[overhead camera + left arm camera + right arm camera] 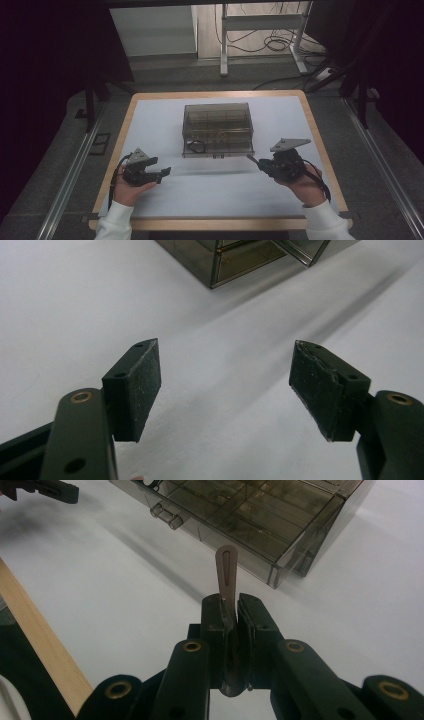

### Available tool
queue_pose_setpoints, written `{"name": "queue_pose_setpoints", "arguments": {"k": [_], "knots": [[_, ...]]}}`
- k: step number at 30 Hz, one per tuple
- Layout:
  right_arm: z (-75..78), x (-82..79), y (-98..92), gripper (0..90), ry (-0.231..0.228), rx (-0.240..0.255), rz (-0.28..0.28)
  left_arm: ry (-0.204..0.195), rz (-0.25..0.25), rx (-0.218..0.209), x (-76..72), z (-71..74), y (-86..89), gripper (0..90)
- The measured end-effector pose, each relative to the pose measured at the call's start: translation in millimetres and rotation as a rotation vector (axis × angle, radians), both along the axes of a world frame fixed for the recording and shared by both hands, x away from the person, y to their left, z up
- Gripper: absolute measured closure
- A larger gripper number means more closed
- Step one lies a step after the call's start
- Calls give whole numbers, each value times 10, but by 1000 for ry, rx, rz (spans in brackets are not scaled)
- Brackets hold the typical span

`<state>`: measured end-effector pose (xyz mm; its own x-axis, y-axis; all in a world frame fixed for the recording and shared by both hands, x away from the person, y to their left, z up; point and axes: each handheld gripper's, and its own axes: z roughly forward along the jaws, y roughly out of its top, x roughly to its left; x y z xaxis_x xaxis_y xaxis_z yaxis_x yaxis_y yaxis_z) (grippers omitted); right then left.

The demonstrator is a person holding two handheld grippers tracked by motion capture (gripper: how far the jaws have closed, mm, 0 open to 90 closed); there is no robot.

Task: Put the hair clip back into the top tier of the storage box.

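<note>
White covering spreads over the wood-edged desk (125,130). Nearest, the left gripper (225,385) hovers with jaws spread wide around nothing, while the right gripper (235,605) has its jaws clenched on a thin slotted brown strip (226,572) pointing outward. Beyond both, mid-desk, sits the smoky clear compartment box (217,129), lid shut.

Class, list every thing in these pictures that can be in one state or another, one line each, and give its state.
Left tongs: open, nothing between the pads, held over the white table.
Right tongs: shut on a thin flat slotted strip, which sticks out past the tips.
Smoky clear compartment box: lid down, standing flat on the table; latch state too small to tell.
</note>
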<state>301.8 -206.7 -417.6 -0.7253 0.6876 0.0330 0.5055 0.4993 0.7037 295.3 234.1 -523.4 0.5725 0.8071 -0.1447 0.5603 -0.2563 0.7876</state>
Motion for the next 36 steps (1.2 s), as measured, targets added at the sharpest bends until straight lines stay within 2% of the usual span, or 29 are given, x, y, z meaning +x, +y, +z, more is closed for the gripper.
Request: {"name": "queue_pose_setpoints", "arguments": {"k": [15,36], "knots": [[85,88,118,819,-15,28,16,2,-1,4,3,-3,1,290],[118,259,315,819,-20,35,42,0,4,-2,2,-3,13,290]]}}
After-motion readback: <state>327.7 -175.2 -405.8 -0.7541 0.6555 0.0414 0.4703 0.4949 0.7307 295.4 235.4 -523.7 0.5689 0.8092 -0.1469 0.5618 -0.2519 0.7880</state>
